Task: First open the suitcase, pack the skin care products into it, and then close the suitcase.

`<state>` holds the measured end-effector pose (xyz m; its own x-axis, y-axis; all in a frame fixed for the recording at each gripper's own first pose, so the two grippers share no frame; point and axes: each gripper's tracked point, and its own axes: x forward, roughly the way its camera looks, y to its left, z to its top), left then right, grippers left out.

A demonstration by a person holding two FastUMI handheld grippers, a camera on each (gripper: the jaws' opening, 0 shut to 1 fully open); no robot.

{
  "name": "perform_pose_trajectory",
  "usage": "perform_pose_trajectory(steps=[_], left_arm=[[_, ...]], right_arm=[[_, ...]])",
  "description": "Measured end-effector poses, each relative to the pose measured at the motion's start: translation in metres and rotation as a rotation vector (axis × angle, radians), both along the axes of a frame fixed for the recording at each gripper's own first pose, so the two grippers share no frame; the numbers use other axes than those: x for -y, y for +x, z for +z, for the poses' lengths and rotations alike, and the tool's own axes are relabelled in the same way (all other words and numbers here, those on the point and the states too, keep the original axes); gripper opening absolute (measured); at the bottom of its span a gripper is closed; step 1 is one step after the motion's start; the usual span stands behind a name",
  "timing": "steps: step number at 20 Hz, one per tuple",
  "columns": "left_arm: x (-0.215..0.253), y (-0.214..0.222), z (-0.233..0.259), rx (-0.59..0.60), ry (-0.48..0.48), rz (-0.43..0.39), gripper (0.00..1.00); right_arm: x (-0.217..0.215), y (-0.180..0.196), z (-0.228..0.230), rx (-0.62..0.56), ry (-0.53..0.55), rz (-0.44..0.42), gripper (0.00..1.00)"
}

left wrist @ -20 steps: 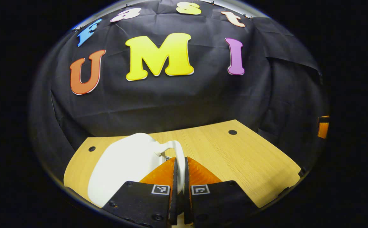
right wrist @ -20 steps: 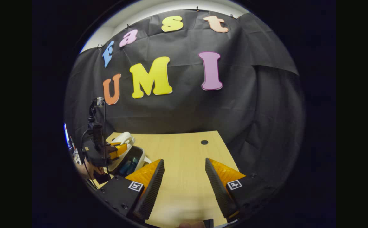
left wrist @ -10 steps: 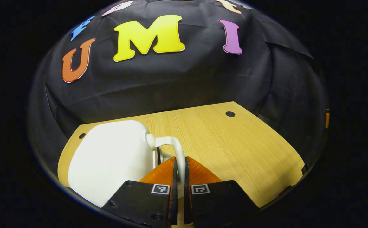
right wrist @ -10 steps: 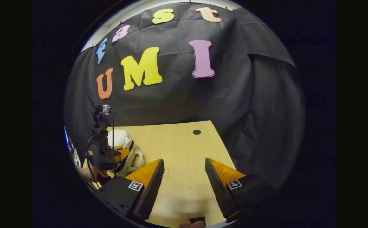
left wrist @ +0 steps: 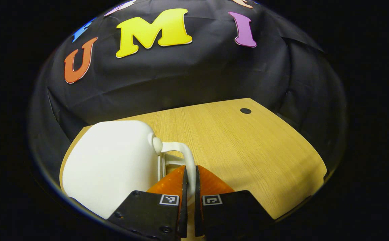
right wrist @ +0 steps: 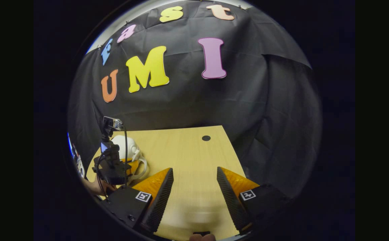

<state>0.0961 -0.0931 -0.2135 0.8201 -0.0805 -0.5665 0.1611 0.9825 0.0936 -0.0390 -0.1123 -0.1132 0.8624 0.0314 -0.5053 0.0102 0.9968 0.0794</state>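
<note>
Plastic, by the look of it: I am judging the white suitcase (left wrist: pixel 112 164) to be a stiff, smooth moulded shell, light enough for one gripper, and slippery anywhere on its rounded lid. The sensible place to take it is the thin looped handle (left wrist: pixel 185 157), and that is where my left gripper (left wrist: pixel 190 177) is pinching now, both fingers pressing flat against the loop from either side. The case is lying on the wooden table (left wrist: pixel 248 157) at its near left corner, lid seemingly down on the base, though I cannot make out the seam. Its long axis is running away from me toward the cloth wall, with the handle sticking out toward the table's middle. My right gripper (right wrist: pixel 194 187) is hanging spread wide over bare tabletop, well apart from the case, holding nothing.
</note>
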Motion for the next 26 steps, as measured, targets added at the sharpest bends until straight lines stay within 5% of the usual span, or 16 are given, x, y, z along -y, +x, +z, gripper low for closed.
perform_pose_trajectory(steps=[4,8,10,11,13,17,26], left_arm=[[0.004,-0.002,-0.008,-0.026,-0.034,0.020,0.20],[0.017,-0.006,-0.012,-0.065,-0.057,0.018,0.40],[0.027,-0.012,-0.006,-0.071,-0.065,-0.006,0.70],[0.031,-0.016,0.003,-0.070,-0.062,-0.013,0.70],[0.035,-0.022,0.021,-0.056,-0.071,-0.026,0.97],[0.023,-0.031,0.079,0.028,-0.089,-0.024,0.97],[-0.077,-0.026,0.267,0.446,-0.134,0.157,0.96]], right_arm=[[0.003,0.001,-0.005,-0.012,0.000,0.005,0.75],[-0.001,0.004,-0.006,-0.009,-0.023,0.028,0.77],[-0.007,0.008,0.000,0.010,-0.040,0.052,0.75],[-0.012,0.010,0.003,0.020,-0.041,0.062,0.77],[-0.022,0.017,0.009,0.039,-0.061,0.081,0.77],[-0.038,0.036,0.040,0.107,-0.108,0.119,0.77],[-0.119,0.079,0.162,0.435,-0.040,0.072,0.77]])
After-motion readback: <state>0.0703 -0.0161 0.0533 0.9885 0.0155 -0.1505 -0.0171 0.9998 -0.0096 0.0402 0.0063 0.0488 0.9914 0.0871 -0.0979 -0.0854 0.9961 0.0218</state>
